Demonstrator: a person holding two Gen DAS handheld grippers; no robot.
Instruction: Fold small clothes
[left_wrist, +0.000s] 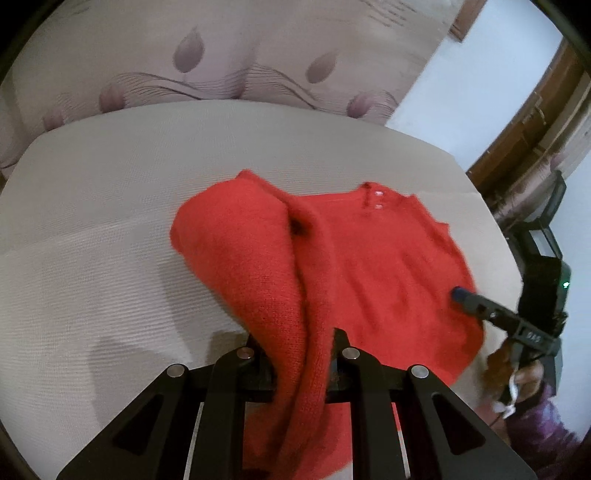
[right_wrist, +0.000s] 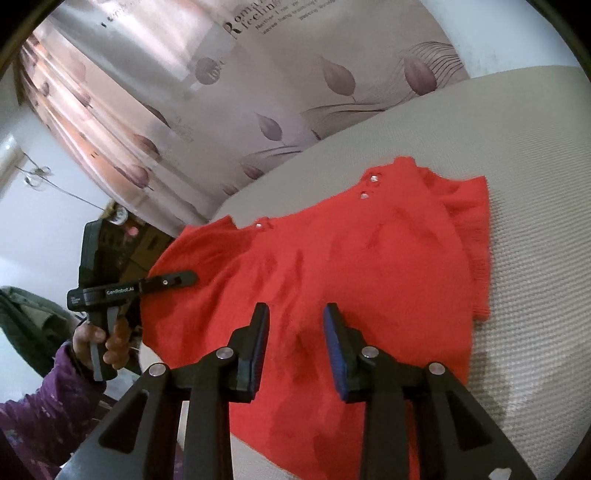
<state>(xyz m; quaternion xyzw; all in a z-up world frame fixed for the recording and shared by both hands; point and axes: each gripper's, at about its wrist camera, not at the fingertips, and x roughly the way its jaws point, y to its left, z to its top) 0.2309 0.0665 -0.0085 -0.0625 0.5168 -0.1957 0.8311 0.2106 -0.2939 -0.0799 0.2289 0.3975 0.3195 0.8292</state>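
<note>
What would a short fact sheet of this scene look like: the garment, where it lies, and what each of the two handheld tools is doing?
garment: red knitted sweater, small pale buttons at the neck
surface: beige textured cushion
backdrop: curtain with purple leaf print
left gripper: jaws shut on a lifted fold of the sweater
right gripper: jaws apart above the sweater, nothing between them
person: hand in a purple sleeve holding the left tool
fold progress: one side raised, the rest lying flat

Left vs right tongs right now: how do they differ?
Left tongs are shut on a lifted fold of the red sweater; right tongs hold nothing, jaws apart and opening. Left's pads are buried in knit; right's blue pads show bare. Both are black, hand-held, over the same sweater.
</note>
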